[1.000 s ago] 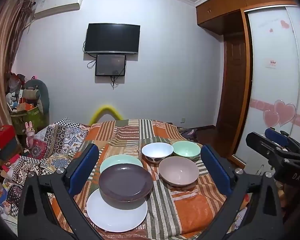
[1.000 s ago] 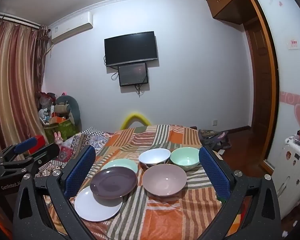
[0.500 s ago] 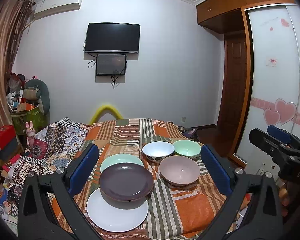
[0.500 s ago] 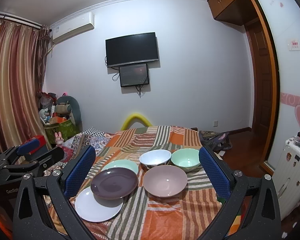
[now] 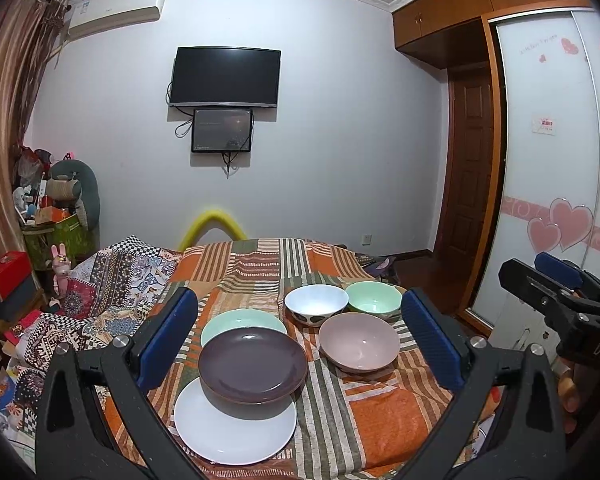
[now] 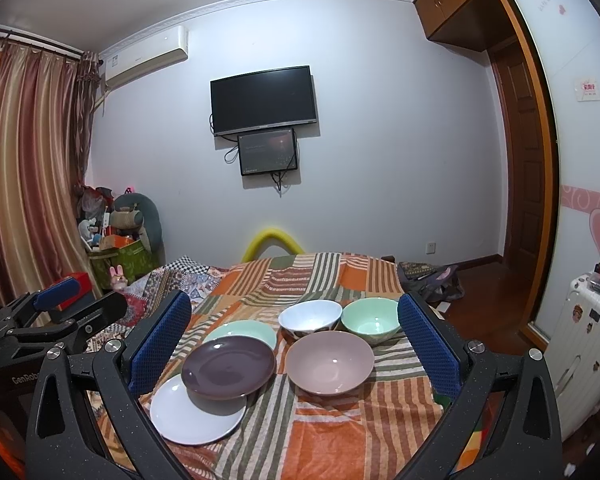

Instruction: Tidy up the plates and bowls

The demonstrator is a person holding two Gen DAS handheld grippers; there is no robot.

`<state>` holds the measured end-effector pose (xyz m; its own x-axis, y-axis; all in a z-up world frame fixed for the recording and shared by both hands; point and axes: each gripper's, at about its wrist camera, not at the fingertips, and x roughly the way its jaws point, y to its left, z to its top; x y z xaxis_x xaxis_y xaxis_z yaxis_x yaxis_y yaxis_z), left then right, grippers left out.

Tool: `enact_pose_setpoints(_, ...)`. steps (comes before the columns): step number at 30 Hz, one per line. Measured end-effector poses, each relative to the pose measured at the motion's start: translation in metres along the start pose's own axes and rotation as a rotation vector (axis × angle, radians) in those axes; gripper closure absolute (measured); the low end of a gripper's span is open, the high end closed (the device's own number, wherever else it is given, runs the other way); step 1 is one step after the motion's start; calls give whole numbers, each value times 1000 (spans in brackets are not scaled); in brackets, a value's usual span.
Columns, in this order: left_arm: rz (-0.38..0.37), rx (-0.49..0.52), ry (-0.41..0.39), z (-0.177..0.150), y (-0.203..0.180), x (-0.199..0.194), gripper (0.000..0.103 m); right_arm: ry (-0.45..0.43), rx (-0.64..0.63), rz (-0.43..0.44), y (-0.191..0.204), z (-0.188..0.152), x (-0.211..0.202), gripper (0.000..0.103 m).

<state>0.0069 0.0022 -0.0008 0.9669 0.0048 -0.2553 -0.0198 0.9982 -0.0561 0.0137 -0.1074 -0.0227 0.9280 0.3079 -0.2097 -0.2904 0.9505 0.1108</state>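
On a striped orange cloth (image 5: pixel 384 420) lie three overlapping plates: a white plate (image 5: pixel 232 436) in front, a dark purple plate (image 5: pixel 253 364) resting on it, and a mint plate (image 5: pixel 242 319) behind. Three bowls stand to their right: a pink bowl (image 5: pixel 359 340), a white bowl (image 5: pixel 316 309) and a mint bowl (image 5: pixel 374 298). My left gripper (image 5: pixel 300 340) is open and empty, held above the table's near edge. My right gripper (image 6: pixel 294 344) is open and empty, further right. In the right wrist view the dishes show too: purple plate (image 6: pixel 228 368), pink bowl (image 6: pixel 330 361).
A patterned quilt (image 5: pixel 100 292) covers the left side. Boxes and toys (image 5: pixel 56 224) pile up at the far left by the curtain (image 6: pixel 16 184). A white suitcase (image 6: pixel 588 344) stands at the right, near a wardrobe door (image 5: pixel 548 152). A TV (image 5: pixel 225 77) hangs on the far wall.
Both grippers have drifted only slightly; the view has barely shifted. The plates and bowls have not moved.
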Motion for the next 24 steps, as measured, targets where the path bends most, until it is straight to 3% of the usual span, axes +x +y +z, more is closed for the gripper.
enact_pose_setpoints(24, -10, -3, 6, -1, -2, 2, 0, 1, 2, 5, -1, -1, -1, 0)
